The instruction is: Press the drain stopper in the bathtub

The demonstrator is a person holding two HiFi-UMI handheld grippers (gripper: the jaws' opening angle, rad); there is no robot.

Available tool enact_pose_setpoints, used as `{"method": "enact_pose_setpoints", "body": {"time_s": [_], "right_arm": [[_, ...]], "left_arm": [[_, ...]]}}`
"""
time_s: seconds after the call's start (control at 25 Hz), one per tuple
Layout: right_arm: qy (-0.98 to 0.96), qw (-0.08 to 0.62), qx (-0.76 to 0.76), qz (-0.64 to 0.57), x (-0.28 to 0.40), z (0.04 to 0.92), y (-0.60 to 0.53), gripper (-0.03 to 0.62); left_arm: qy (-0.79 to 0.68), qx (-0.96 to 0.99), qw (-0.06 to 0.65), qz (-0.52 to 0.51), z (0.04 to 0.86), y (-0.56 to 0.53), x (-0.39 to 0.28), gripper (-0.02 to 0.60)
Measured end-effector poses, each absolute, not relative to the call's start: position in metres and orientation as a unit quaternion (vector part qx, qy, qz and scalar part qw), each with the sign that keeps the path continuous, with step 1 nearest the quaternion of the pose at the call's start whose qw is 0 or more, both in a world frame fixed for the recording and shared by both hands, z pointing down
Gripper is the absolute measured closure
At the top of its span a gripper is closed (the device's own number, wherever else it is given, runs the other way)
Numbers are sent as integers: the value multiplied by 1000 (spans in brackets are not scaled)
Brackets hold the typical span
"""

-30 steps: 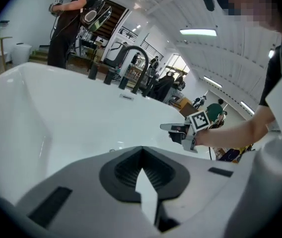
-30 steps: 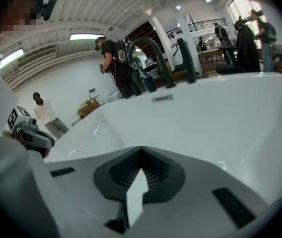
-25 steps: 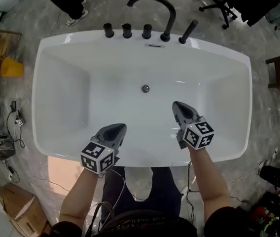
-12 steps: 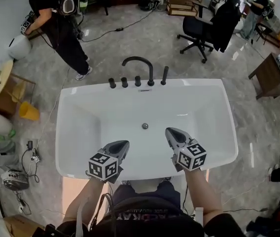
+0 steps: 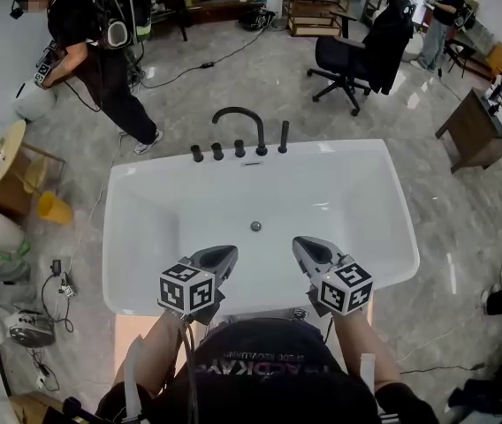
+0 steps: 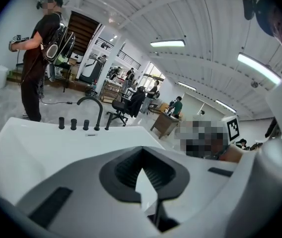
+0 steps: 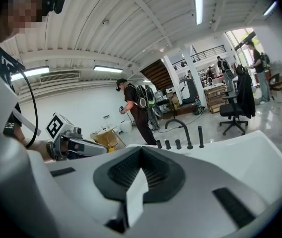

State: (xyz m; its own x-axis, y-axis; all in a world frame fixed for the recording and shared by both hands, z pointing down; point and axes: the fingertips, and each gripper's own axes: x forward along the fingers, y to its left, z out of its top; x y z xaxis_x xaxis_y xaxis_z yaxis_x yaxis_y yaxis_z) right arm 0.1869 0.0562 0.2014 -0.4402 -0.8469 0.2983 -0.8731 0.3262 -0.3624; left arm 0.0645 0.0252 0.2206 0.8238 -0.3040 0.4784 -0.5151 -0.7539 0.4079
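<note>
bathtub (image 5: 384,162): white, rectangular, on a grey marbled floor; the landmark for every entry below.

drain stopper (image 5: 255,226): small round metal disc on the bathtub floor, near the middle and a little toward the faucet side. nothing touches it. shows in the head view only.

left gripper (image 5: 226,254): over the bathtub's near rim, tip pointing inward, left of the drain stopper and apart from it. in its own view (image 6: 142,155) the ribbed dark pads are pressed together at the tip, nothing between them.

right gripper (image 5: 300,245): over the same near rim, right of the drain stopper, tip angled inward and clear of it. its own view (image 7: 141,156) shows the pads closed on each other, empty.

marker cubes: one on each gripper, left (image 5: 186,290) and right (image 5: 346,288), just outside the bathtub's near rim.

faucet (image 5: 238,110): black arched spout on the bathtub's far rim, with three black knobs (image 5: 217,151) to its left and an upright black hand shower (image 5: 284,137) to its right. also seen in the left gripper view (image 6: 94,105) and the right gripper view (image 7: 178,125).

person (image 5: 92,42): dark clothing, standing beyond the bathtub's far left corner.

office chair (image 5: 348,56): black, beyond the bathtub's far right side.

yellow container (image 5: 52,208): on the floor left of the bathtub.
</note>
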Motion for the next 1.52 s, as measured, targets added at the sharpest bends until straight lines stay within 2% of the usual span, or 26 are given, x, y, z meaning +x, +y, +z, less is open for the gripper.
{"method": "enact_pose_setpoints", "body": {"time_s": [0.24, 0.52, 0.8, 1.52], "right_arm": [[-816, 16, 525, 242, 183, 187, 69, 579], [-819, -6, 506, 271, 161, 186, 81, 579], [-836, 17, 472, 281, 132, 198, 85, 579], [-823, -12, 469, 321, 142, 205, 92, 579]], "left_arm": [[-226, 918, 267, 189, 208, 37, 64, 578], [-230, 909, 302, 170, 204, 46, 59, 578], [-224, 908, 309, 172, 208, 50, 59, 578], [-201, 908, 305, 204, 218, 72, 72, 578]]}}
